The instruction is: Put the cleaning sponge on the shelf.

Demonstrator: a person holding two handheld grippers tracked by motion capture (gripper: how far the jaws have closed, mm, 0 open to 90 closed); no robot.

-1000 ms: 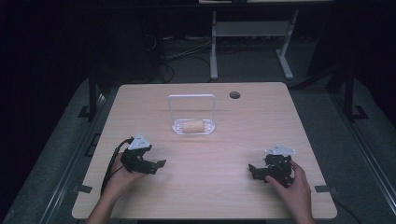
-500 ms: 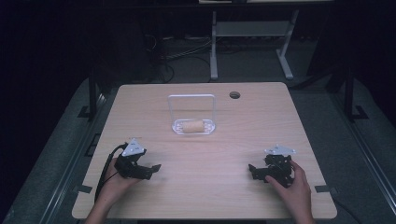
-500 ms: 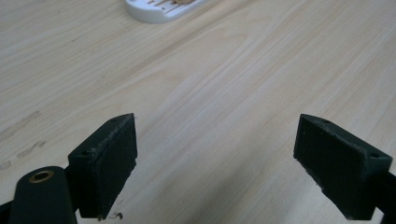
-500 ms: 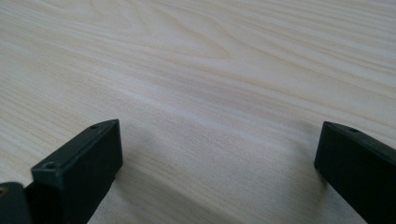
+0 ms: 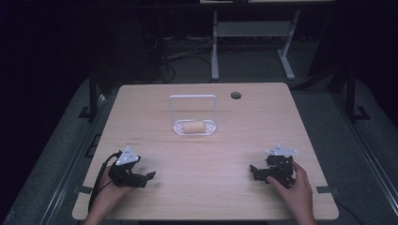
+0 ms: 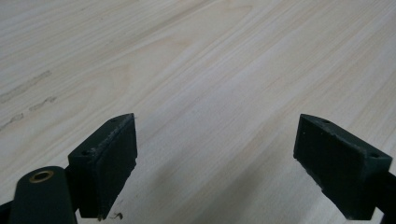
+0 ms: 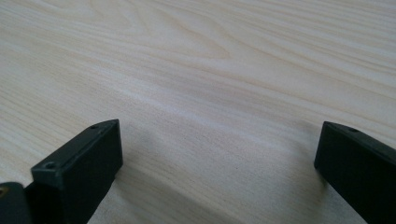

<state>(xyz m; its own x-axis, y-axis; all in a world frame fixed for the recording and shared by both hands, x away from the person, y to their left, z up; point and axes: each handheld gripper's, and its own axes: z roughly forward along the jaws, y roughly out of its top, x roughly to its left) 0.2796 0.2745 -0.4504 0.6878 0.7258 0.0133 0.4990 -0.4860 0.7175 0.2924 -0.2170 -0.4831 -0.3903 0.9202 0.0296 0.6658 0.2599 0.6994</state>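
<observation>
Black jaws stand spread and empty on both the left gripper [image 5: 146, 176] and right gripper [image 5: 255, 170], low near the table's [image 5: 225, 140] front edge. The tan roll [image 5: 194, 127] lies well ahead in its clear container [image 5: 194, 115]; I'd approach level, straddling it squarely.

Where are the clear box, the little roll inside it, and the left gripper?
clear box [image 5: 193, 97]: high view, top edge of its raised lid.
roll [image 5: 194, 127]: high view, middle of its tan body.
left gripper [image 5: 146, 178]: high view, between its open jaw tips.
</observation>
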